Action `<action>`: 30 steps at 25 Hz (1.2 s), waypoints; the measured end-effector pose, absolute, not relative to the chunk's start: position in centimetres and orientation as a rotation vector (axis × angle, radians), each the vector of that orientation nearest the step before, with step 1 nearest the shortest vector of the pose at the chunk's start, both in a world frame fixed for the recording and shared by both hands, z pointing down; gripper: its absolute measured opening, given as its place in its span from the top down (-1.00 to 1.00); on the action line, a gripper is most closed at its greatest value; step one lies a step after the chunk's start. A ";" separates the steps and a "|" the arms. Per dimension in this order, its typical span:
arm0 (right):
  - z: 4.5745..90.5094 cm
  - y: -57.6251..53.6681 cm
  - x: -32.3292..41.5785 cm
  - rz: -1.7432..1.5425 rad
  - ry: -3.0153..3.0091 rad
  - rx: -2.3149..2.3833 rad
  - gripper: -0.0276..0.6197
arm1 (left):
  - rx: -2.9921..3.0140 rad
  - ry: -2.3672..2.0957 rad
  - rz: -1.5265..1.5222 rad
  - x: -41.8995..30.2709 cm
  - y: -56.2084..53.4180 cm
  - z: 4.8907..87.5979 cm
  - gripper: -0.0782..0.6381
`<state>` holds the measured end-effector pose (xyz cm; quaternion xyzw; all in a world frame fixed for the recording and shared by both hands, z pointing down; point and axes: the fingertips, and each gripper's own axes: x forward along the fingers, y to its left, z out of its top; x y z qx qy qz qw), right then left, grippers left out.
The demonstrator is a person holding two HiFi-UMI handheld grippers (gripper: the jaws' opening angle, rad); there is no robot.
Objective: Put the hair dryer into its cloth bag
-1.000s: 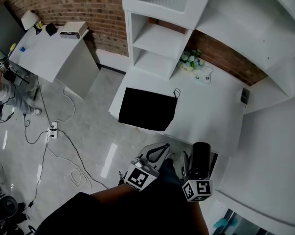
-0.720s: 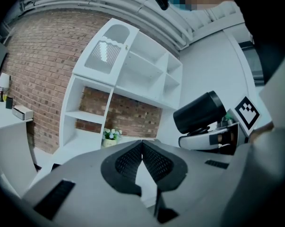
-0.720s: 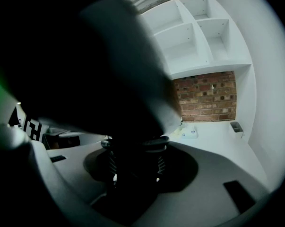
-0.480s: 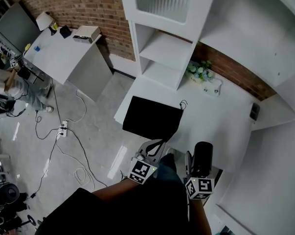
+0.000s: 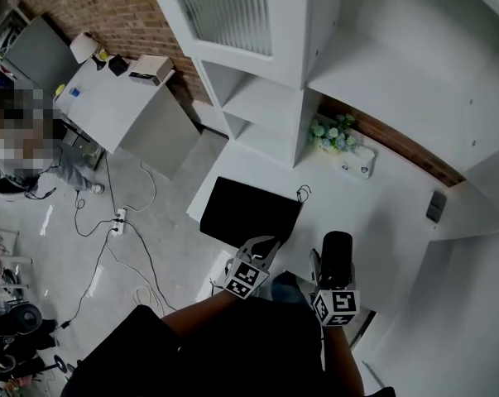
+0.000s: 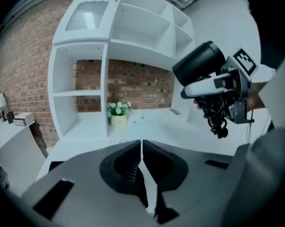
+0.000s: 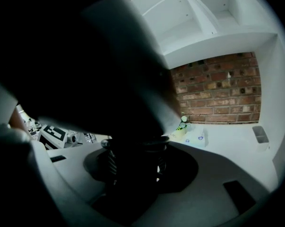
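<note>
Looking for lettering, I find only the black-and-white square markers on each gripper's cube. The print on the little flower pot point(image 6: 116, 119) at the back of the white counter point(image 5: 373, 197) is too small to read. The right gripper point(image 5: 330, 278) has its jaws clamped round the handle of the black hair dryer point(image 5: 338, 253), barrel up, coiled cord point(image 6: 217, 119) dangling beneath. The left gripper point(image 5: 264, 245) has its jaws pressed together on nothing, tips near the front edge of the black cloth bag point(image 5: 249, 211), which lies flat on the counter, left of the dryer.
</note>
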<state>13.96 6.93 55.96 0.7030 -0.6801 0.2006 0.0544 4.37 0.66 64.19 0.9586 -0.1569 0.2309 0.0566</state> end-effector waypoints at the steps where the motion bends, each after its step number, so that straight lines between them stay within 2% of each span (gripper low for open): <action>1: 56.6 6.6 14.5 0.621 -2.072 2.118 0.26 | 2.892 -0.456 0.744 4.8 0.7 65.4 0.73; 9: 60.0 4.8 19.0 0.626 -2.115 1.941 0.26 | 2.862 -0.399 1.070 7.4 1.0 74.7 0.72; 12: 60.8 4.5 20.0 0.612 -2.131 1.870 0.26 | 2.810 -0.384 1.139 7.7 0.7 77.1 0.51; 14: 61.3 4.6 20.3 0.621 -2.140 1.827 0.26 | 2.779 -0.377 1.214 7.9 0.4 78.5 0.44; 24: 62.9 5.4 18.4 0.705 -2.171 1.752 0.26 | 2.640 -0.262 1.450 7.2 0.6 82.7 0.47; 30: 63.3 4.9 18.8 0.732 -2.197 1.745 0.26 | 2.608 -0.302 1.450 7.0 0.5 83.0 0.59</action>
